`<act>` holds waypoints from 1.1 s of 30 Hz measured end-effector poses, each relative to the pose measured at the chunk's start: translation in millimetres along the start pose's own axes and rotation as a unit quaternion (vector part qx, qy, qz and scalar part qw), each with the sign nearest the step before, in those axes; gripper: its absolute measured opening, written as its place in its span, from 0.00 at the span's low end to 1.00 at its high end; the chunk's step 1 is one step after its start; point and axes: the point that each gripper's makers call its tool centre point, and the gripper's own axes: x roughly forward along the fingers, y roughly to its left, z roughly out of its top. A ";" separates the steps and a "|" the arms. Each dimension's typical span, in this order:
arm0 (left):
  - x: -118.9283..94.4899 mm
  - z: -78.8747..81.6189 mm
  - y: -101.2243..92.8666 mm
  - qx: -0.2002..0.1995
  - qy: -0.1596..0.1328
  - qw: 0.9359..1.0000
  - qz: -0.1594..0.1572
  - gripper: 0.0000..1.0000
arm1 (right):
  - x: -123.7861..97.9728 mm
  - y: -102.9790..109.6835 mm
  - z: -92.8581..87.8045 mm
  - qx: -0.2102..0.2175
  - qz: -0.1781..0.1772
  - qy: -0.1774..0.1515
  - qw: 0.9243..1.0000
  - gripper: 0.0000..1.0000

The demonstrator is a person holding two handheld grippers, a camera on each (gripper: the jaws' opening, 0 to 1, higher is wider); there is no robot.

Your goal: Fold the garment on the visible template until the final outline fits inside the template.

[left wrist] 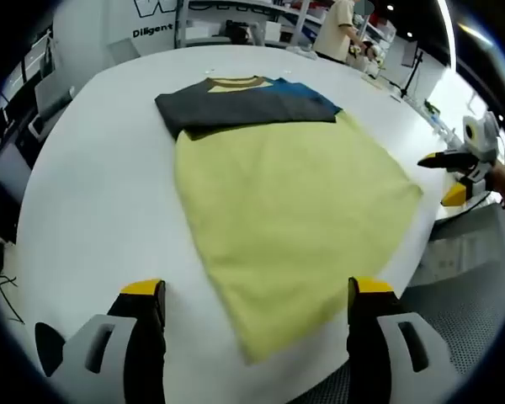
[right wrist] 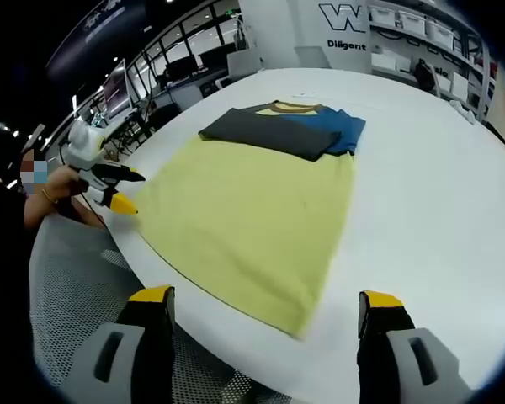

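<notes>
The yellow shirt [left wrist: 278, 227] lies flat on the white table [left wrist: 93, 202], only its dark sleeves [left wrist: 236, 105] folded in, while both grippers [left wrist: 257, 295] [right wrist: 265, 303] wait wide open, holding nothing.

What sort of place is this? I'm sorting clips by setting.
Probably a lab or workshop hall: a large white table holding a yellow garment, shelving, and a wall sign.

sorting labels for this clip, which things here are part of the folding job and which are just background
Job:
- shirt, yellow body, dark and blue sleeves folded across its top
- table it lies on
- left gripper, open
- right gripper, open

Background:
- shelves
- person past the far edge
- wall sign
</notes>
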 end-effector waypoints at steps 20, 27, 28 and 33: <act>-11.7 -22.9 -1.1 -0.034 0.022 0.998 0.055 0.45 | 4.4 -7.3 -11.9 0.032 -0.023 0.021 0.999 0.56; -13.5 -27.0 -1.4 -0.037 0.028 0.997 0.067 0.28 | 9.7 -18.3 -28.1 0.009 -0.072 0.066 0.995 0.34; -13.7 -27.3 -1.7 -0.039 0.028 0.997 0.067 0.27 | 10.2 -18.4 -28.9 0.011 -0.072 0.068 0.995 0.30; -13.5 -29.1 -3.5 -0.039 0.027 0.997 0.067 0.21 | 8.0 -26.2 -32.6 0.000 -0.093 0.079 0.993 0.05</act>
